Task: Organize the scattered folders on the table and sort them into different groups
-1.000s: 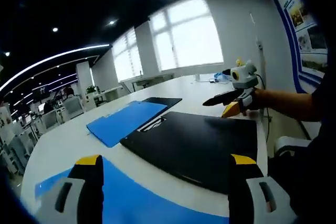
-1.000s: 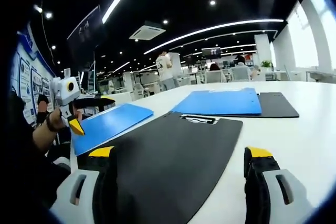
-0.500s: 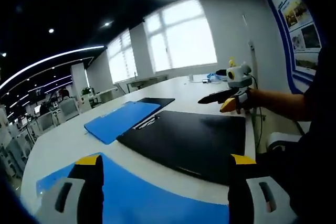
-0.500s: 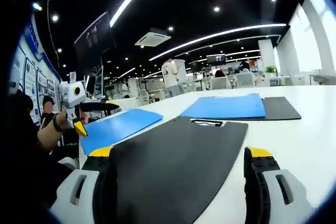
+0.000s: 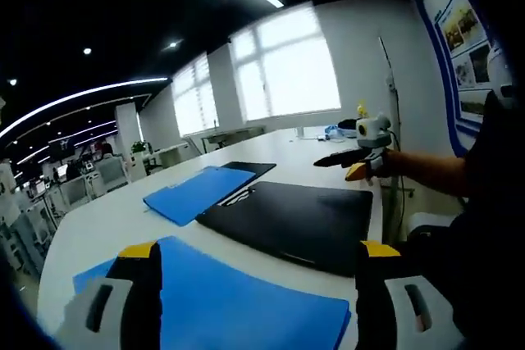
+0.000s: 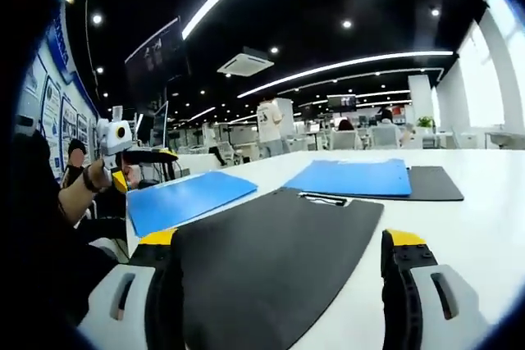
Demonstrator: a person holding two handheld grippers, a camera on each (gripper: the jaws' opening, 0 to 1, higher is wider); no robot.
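Left gripper view: left gripper (image 5: 256, 280) hovers over the near edge of the white table (image 5: 107, 219), jaws spread wide apart, nothing between them; a blue folder (image 5: 221, 305) lies flat right under and between the jaws; beyond it a black clipboard folder (image 5: 299, 223) lies flat, metal clip at its far-left end; further off a second blue folder (image 5: 197, 193) lies on top of another black folder (image 5: 256, 168), covering most of it, only the far corner of the black one sticking out; right gripper (image 5: 349, 163) held in a person's hand at the right, above the table edge, past the black clipboard folder; its jaw state cannot be told from here.

Right gripper view: right gripper (image 6: 283, 284) low over the table (image 6: 459, 227), jaws wide apart, holding nothing; the black clipboard folder (image 6: 271, 260) runs up between the jaws, clip at the far end; blue folder (image 6: 189, 197) to its left, near but apart; the other blue folder (image 6: 353, 178) stacked on the black folder (image 6: 435, 182) further back to the right; left gripper (image 6: 135, 161) held up at the left by a hand, off the table edge; office desks and people (image 6: 271, 125) in the background.
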